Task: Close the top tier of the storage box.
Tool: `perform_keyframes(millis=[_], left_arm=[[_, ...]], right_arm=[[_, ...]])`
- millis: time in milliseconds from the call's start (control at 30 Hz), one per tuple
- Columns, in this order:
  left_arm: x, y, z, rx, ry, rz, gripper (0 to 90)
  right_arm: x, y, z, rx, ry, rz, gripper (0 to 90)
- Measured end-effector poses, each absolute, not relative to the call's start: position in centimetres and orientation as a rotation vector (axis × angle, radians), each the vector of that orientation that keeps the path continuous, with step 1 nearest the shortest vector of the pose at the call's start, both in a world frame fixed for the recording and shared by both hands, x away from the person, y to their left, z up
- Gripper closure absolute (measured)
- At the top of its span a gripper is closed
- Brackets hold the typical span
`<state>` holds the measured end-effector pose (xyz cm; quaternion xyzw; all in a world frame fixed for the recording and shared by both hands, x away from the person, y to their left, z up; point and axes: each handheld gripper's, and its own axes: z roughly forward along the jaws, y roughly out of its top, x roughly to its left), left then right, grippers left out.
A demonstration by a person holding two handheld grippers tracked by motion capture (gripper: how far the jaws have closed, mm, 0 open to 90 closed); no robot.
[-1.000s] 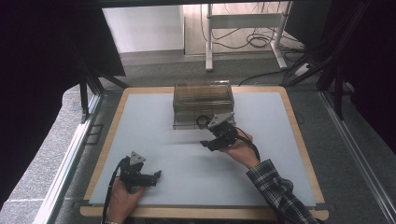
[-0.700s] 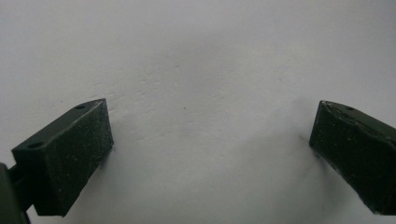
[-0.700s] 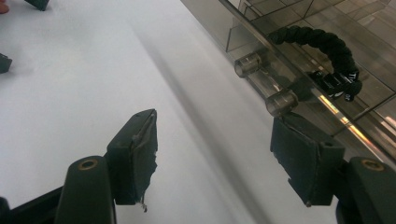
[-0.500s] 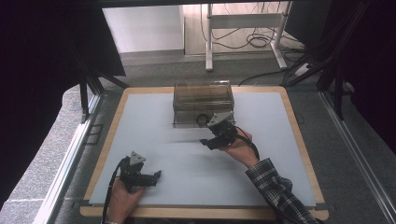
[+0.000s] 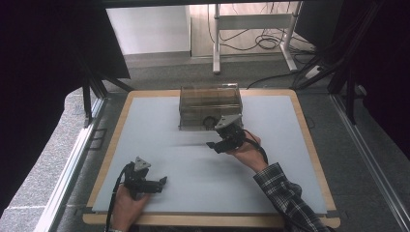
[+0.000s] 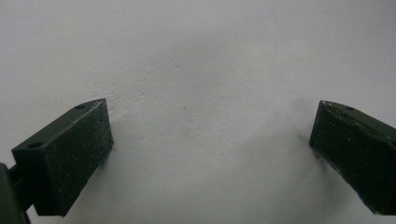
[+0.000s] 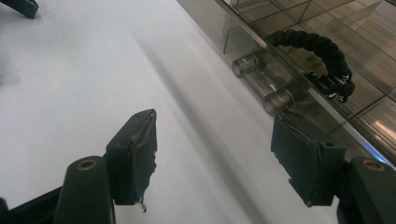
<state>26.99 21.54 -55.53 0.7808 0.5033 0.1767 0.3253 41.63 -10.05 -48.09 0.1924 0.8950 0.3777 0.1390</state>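
Note:
A clear plastic box with inner dividers stands at the back middle of the white mat. In the right gripper view its front shows a clear bar handle, and a black braided loop lies behind the clear wall. My right gripper hovers just in front of the box, pointing left. Its jaws are open with nothing between them, and the right-hand one is close to the box's front. My left gripper rests low at the mat's front left, open over bare mat.
A wooden frame borders the mat. Beyond the table's far edge stand a metal stand and loose cables on the floor. Dark curtains hang at both sides. The left gripper's jaw tip shows in the right gripper view's top left corner.

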Motion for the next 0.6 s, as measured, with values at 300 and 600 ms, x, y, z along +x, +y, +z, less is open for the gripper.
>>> perform_keyframes(millis=[300, 600], left_arm=[[27.00, 21.54, -55.53, 2.047, 1.319, 0.463, 0.0], [27.00, 21.54, -55.53, 2.047, 1.320, 0.463, 0.0]], right_arm=[[41.92, -9.95, -48.07, 0.561, 2.582, 1.094, 31.0], [42.35, -10.01, -48.06, 0.569, 2.576, 1.099, 30.9]])
